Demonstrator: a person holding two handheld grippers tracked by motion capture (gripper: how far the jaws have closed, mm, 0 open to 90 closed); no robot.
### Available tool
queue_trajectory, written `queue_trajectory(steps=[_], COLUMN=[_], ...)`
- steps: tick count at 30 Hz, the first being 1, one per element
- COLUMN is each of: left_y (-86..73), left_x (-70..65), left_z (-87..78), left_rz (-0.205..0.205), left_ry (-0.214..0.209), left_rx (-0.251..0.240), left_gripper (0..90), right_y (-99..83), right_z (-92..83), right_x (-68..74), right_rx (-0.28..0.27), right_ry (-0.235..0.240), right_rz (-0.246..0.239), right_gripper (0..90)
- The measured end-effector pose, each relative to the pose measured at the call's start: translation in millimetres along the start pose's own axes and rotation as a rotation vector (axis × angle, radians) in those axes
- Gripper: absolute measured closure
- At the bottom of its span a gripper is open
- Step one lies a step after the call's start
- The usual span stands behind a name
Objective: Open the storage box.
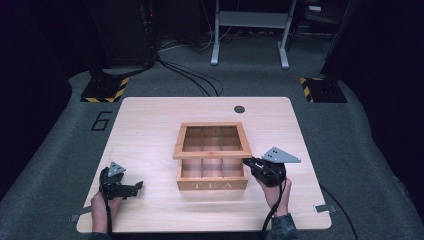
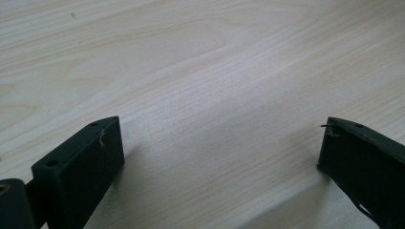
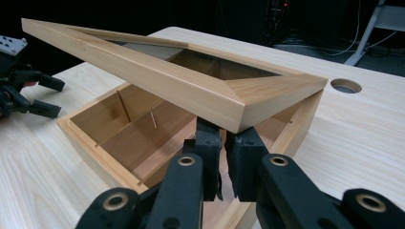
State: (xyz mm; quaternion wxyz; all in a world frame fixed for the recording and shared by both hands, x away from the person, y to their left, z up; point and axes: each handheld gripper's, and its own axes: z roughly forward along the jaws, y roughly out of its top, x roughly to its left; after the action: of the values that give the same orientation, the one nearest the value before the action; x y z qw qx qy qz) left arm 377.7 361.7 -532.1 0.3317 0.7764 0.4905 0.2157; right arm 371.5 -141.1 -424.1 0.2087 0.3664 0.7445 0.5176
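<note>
A wooden tea box (image 1: 212,184) marked "TEA" stands at the middle of the light wooden table (image 1: 150,125). Its window-frame lid (image 1: 212,153) is raised at the front and hinged at the back. My right gripper (image 1: 246,161) is at the box's front right corner. In the right gripper view its jaws (image 3: 223,138) stand shut side by side under the lid's corner (image 3: 239,102), with nothing between them. The box's dividers (image 3: 122,105) show under the lid. My left gripper (image 1: 137,187) rests on the table left of the box, jaws (image 2: 222,143) wide open over bare wood.
A round cable hole (image 1: 239,109) lies in the table behind the box. Beyond the table, cables (image 1: 192,75) run over grey floor, between two hazard-striped stand bases (image 1: 105,90) and a metal frame (image 1: 250,30).
</note>
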Motion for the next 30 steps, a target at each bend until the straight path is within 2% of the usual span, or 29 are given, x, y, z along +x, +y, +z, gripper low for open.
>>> queue_trajectory(steps=[30], left_y=[-0.1], left_x=[-0.1], left_z=[0.2], left_rz=[-0.001], left_ry=[0.000], left_rx=[-0.003], left_gripper=[1.3], right_y=[48.7], right_z=[9.5], right_x=[-3.4], right_rx=[-0.004], right_ry=[-0.004], right_rz=[-0.050], right_gripper=[83.6])
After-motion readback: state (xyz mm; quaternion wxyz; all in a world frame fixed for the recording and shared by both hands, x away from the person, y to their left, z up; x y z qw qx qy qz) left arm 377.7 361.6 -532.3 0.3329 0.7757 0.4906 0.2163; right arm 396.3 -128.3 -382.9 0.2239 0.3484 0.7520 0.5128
